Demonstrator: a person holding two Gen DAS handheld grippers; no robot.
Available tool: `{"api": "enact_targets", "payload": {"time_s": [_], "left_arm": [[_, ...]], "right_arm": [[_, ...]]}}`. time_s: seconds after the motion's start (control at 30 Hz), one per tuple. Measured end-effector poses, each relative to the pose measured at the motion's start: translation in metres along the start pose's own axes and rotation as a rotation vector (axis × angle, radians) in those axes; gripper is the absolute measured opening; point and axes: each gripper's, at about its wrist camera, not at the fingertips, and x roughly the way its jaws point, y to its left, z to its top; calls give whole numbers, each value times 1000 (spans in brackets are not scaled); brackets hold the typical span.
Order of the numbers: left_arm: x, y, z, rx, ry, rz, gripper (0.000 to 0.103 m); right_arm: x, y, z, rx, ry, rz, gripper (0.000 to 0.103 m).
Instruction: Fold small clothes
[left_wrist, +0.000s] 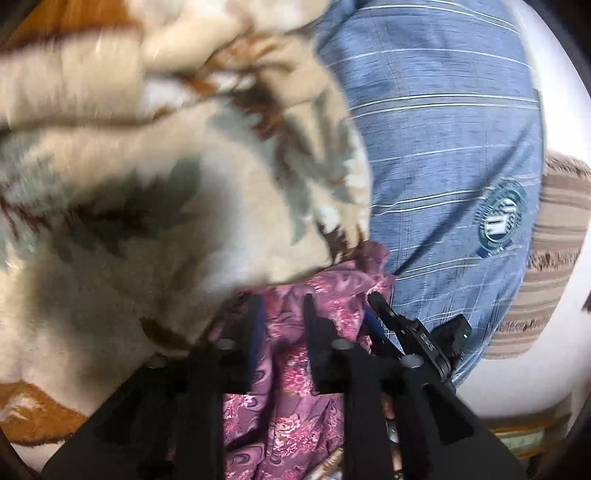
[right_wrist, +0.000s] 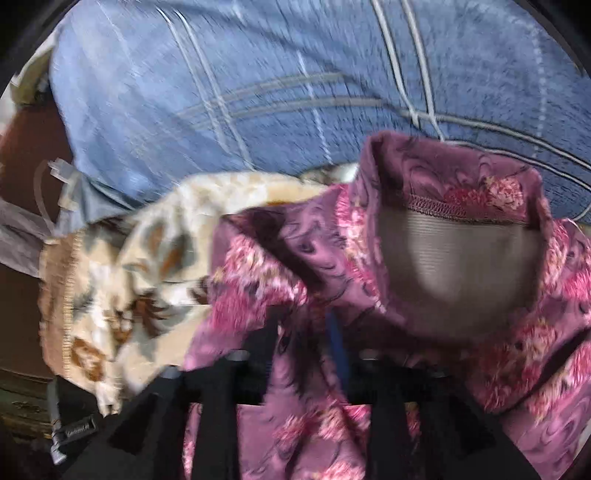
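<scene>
A pink floral garment (left_wrist: 291, 387) lies bunched between both grippers. In the left wrist view my left gripper (left_wrist: 284, 314) has its fingers a little apart, with the pink cloth running between them; the pads do not visibly press on it. My right gripper (left_wrist: 375, 308) reaches into the same cloth from the right. In the right wrist view the pink floral garment (right_wrist: 295, 258) drapes over my right gripper (right_wrist: 306, 325), hiding its right finger. Its fingers stand apart. A grey mesh lining (right_wrist: 454, 266) shows inside the garment's folded-over edge.
A fluffy cream blanket with grey and brown leaf shapes (left_wrist: 147, 184) fills the left and touches the garment; the same blanket (right_wrist: 129, 277) lies to its left. Blue fabric with pale lines and a round emblem (left_wrist: 443, 147) lies behind. A brown striped cloth (left_wrist: 546, 258) sits far right.
</scene>
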Motion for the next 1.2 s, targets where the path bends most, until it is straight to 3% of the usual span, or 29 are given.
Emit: {"api": "enact_targets", "payload": {"time_s": [0.1, 0.2, 0.33, 0.37, 0.4, 0.43, 0.47, 0.57, 0.63, 0.7, 0.77, 0.83, 0.9, 1.0, 1.03, 1.1, 1.2], "left_arm": [[11, -5, -6, 22, 61, -22, 30], [35, -4, -13, 19, 161, 9, 31], [47, -3, -12, 30, 145, 41, 31], [47, -5, -11, 42, 128, 43, 31], [47, -7, -11, 62, 116, 52, 27], [45, -9, -9, 90, 97, 73, 9], [43, -10, -8, 103, 86, 78, 6], [28, -11, -5, 111, 53, 49, 4], [18, -18, -4, 137, 14, 42, 4], [23, -16, -1, 126, 31, 60, 4], [35, -4, 2, 79, 58, 112, 5], [36, -1, 3, 55, 78, 109, 7], [26, -6, 2, 77, 52, 105, 7], [5, -20, -3, 158, -16, 107, 24], [-1, -24, -6, 188, -34, 107, 31], [-12, -33, -16, 278, -64, 115, 32], [-19, -48, -33, 416, -120, 149, 46]], "right_arm": [[-18, 7, -8, -24, -13, 20, 48], [-21, 2, -25, -35, 5, 16, 47], [-1, -9, -40, 5, 48, -9, 48], [3, -12, -43, 14, 59, 5, 40], [8, -12, -46, 11, 73, 12, 26], [10, -12, -47, 6, 74, 1, 17], [10, -11, -47, 5, 71, -10, 6], [-8, -7, -48, 16, 19, 30, 4], [-17, -1, -48, 5, -5, 27, 4], [-12, 2, -50, 0, 19, -14, 5], [0, 8, -56, -43, 67, -84, 13], [-10, 11, -62, -35, 59, -104, 23], [-45, 13, -78, -10, -7, -57, 37], [-109, 8, -119, -5, -128, -2, 57], [-126, 4, -134, 3, -160, 8, 60], [-163, -12, -173, 33, -233, 41, 62], [-191, -41, -221, 90, -281, 68, 64]]}}
